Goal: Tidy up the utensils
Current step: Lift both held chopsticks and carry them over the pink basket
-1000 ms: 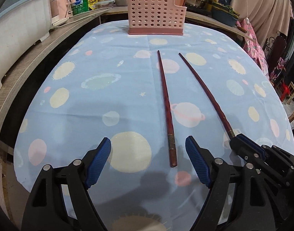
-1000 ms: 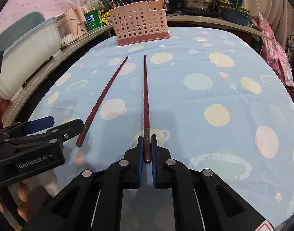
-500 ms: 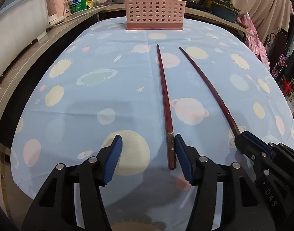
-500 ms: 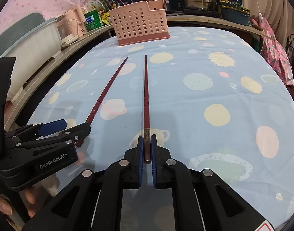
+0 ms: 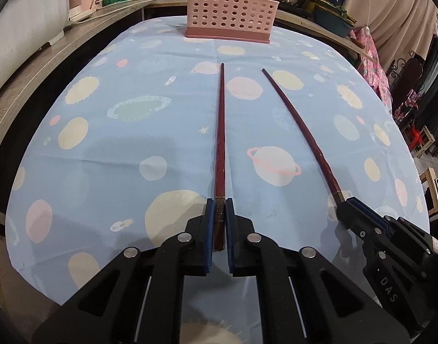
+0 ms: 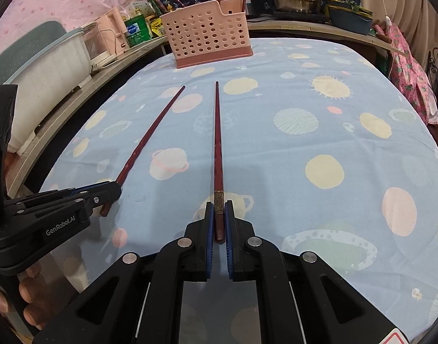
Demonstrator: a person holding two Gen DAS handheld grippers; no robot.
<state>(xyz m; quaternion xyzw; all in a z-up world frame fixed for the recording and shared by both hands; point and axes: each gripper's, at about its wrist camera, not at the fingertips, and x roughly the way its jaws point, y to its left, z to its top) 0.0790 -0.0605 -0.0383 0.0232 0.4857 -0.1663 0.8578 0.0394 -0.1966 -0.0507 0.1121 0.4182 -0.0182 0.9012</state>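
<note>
Left gripper (image 5: 219, 223): jaws just closed, now clamped on near end of left chopstick (image 5: 220, 143), flat on planet-print tablecloth (image 5: 133, 149). Right gripper (image 6: 219, 223): jaws pinched on near end of right chopstick (image 6: 218, 149), lying just beside. Far centre: pink perforated utensil basket (image 5: 230, 5), upright.

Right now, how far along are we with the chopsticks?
Early. Done: both grasps. The left hand-held gripper has just closed on one chopstick; the right hand-held gripper clamps the other. Both still lie on the tablecloth. Left: carrying them to the pink basket.
</note>
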